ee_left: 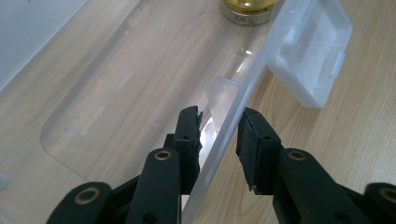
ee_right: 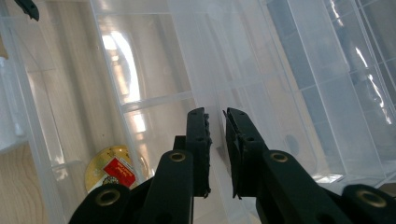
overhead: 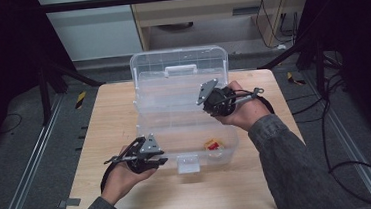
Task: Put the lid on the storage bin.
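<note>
Left hand: the left hand point(overhead: 121, 177) comes in from the bottom left, sleeve at the table's near edge, and holds the left gripper point(overhead: 160, 156) low at the near-left front corner of the clear plastic storage box point(overhead: 183, 104).
Left gripper jaws: parted, one inside and one outside the box's front wall point(ee_left: 233, 126), straddling it; whether the pads touch the wall I cannot tell.
Right hand: the right hand point(overhead: 247, 112) reaches in from the right, forearm angled across the table, and holds the right gripper point(overhead: 208, 100) above the box's right side, pointing in towards the middle.
Right gripper jaws: narrowly parted around a thin clear edge of the inner tray point(ee_right: 243, 70); a firm grip cannot be told.
Box: one, lid open and standing up at the far side, on the wooden table point(overhead: 109, 120).
Latch: one white latch point(ee_left: 310, 49), hanging open at the front wall.
Tin: one small round gold tin point(ee_right: 114, 170) with a red label, lying on the box floor near the front right.
Grippers: two.
</note>
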